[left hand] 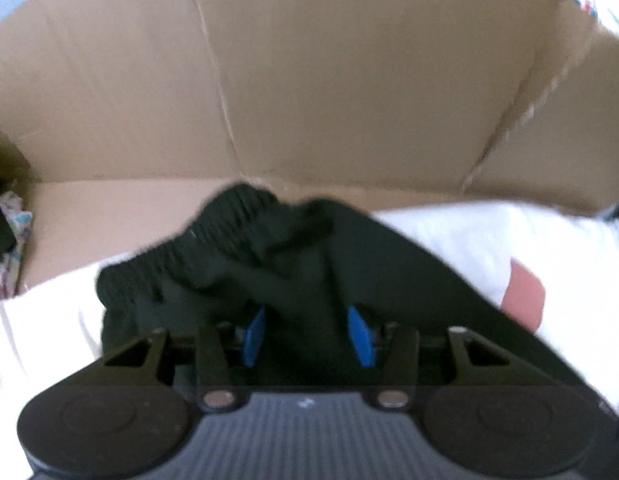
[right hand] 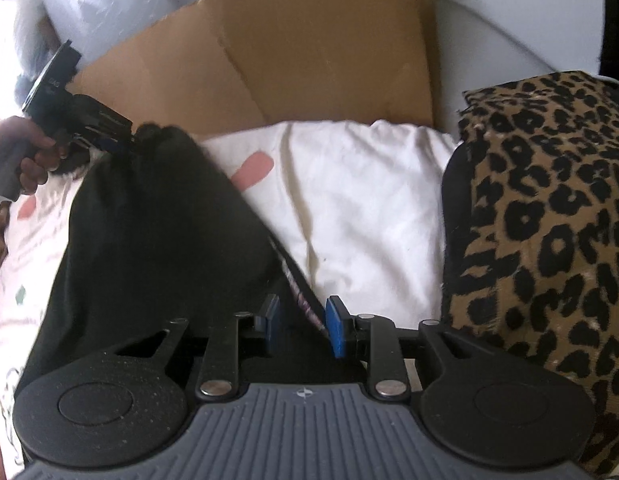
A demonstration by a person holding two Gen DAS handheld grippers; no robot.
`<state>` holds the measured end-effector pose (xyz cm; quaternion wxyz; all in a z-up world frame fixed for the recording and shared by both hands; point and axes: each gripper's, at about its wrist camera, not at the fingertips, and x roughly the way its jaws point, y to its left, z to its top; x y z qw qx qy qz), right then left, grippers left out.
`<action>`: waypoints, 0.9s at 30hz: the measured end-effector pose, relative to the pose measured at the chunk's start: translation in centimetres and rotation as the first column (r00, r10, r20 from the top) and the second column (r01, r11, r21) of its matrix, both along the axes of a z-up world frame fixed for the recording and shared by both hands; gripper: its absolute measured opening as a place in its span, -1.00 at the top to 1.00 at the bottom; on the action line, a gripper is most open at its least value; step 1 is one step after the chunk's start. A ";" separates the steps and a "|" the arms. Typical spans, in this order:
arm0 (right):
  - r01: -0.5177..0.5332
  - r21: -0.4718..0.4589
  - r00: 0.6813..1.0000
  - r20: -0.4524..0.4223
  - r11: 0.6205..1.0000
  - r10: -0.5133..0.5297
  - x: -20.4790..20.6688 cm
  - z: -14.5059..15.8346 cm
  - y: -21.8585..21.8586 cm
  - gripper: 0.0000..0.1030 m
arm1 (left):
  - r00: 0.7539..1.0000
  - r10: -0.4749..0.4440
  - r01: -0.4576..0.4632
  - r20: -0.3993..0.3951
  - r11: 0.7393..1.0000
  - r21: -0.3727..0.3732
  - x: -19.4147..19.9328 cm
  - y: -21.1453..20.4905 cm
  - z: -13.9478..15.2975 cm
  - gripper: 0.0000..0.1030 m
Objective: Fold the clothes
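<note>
Landmark: the cardboard box (left hand: pixel 309 80), standing open behind the bedding; all places below were reckoned from it.

Task's thing: a black garment (left hand: pixel 269 264) lay on the white sheet (left hand: pixel 469 240) just in front of the box, its ribbed waistband bunched nearest the box wall and its body running away from the box toward both grippers.

Long axis: from the waistband corner at the box's left side, slanting down toward the right gripper; its right edge made a clean diagonal across the sheet.

Left gripper (left hand: pixel 305 334): jaws stood partly apart, the blue pads (left hand: pixel 255 336) clear of each other with black cloth lying between and over them; no pinch could be made out. In the right wrist view this left gripper (right hand: pixel 121 142) sat at the waistband corner, close under the box, held by a hand (right hand: pixel 33 156).

Right gripper (right hand: pixel 303 326): narrowly parted, the garment's far edge passing between the pads without a visible squeeze; it sat farthest from the box.

Nearer hand: the left, for the waistband; the right, for the hem end.

Open room: bare sheet to the right of the garment, between it and the leopard-print cloth (right hand: pixel 549 220).

Limits: the box wall closed off the far side; the leopard-print cloth bounded the right.

Likely next: regrasp both ends and fold along the diagonal.
</note>
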<state>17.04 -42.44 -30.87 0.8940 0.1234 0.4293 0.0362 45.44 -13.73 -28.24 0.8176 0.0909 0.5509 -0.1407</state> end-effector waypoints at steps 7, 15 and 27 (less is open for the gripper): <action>-0.086 -0.043 0.996 -0.012 0.995 0.085 1.5 -1.3 0.8 0.44 | 0.999 0.042 -0.042 -0.009 0.999 -0.014 -0.1 -0.1 -1.4 0.04; -0.198 -0.079 0.980 -0.040 0.977 0.195 2.8 -1.8 1.7 1.00 | 0.999 0.043 -0.043 -0.003 0.999 -0.018 -0.2 -0.3 -1.1 0.04; -0.130 -0.167 0.992 -0.024 0.977 0.127 2.7 -1.3 0.8 1.00 | 0.999 0.033 -0.033 0.037 0.999 -0.012 -0.8 -0.5 -0.8 0.11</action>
